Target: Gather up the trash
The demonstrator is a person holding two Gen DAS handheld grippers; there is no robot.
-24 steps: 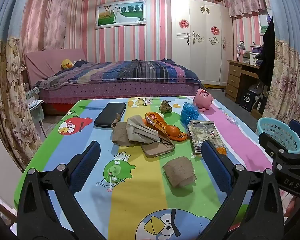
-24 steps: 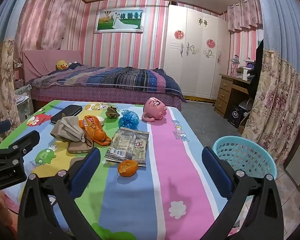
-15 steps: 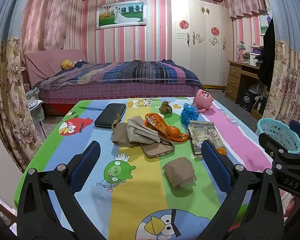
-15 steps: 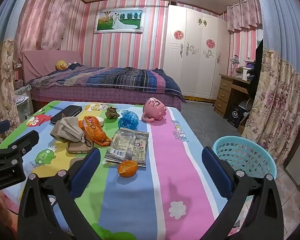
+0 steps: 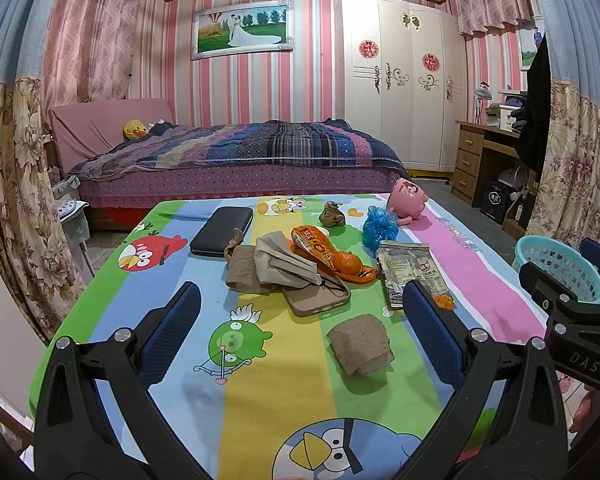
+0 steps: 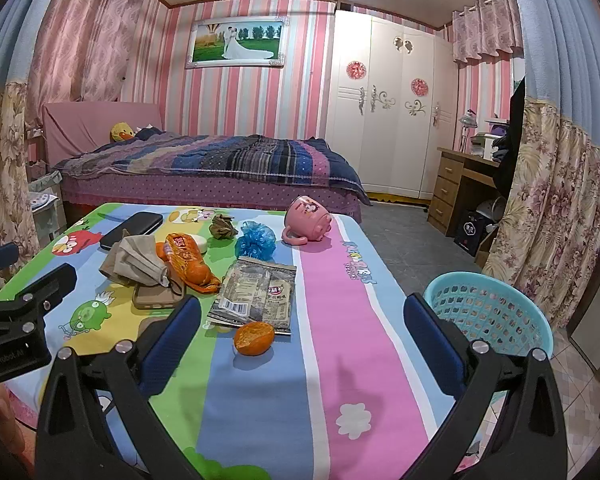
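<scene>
Trash lies on a cartoon-print tablecloth (image 5: pixel 260 400). A folded brown paper wad (image 5: pixel 360 344) sits between the fingers of my left gripper (image 5: pixel 300 332), which stands wide open above the near edge. Farther off lie an orange snack wrapper (image 5: pixel 324 252), a crumpled blue plastic bag (image 5: pixel 378 228), a grey snack packet (image 5: pixel 412 272) and a small brown paper ball (image 5: pixel 332 214). My right gripper (image 6: pixel 300 336) is open too, with an orange peel (image 6: pixel 254 338) and the grey packet (image 6: pixel 256 296) just ahead of it. A turquoise basket (image 6: pixel 488 312) stands beside the table's right edge.
A pink mug (image 6: pixel 308 220) lies tipped at the far right of the table. A black case (image 5: pixel 222 230), a phone (image 5: pixel 316 300) and a beige mask (image 5: pixel 284 262) lie among the trash. Behind are a bed (image 5: pixel 240 160), a wardrobe (image 5: pixel 400 80) and a desk (image 5: pixel 484 160).
</scene>
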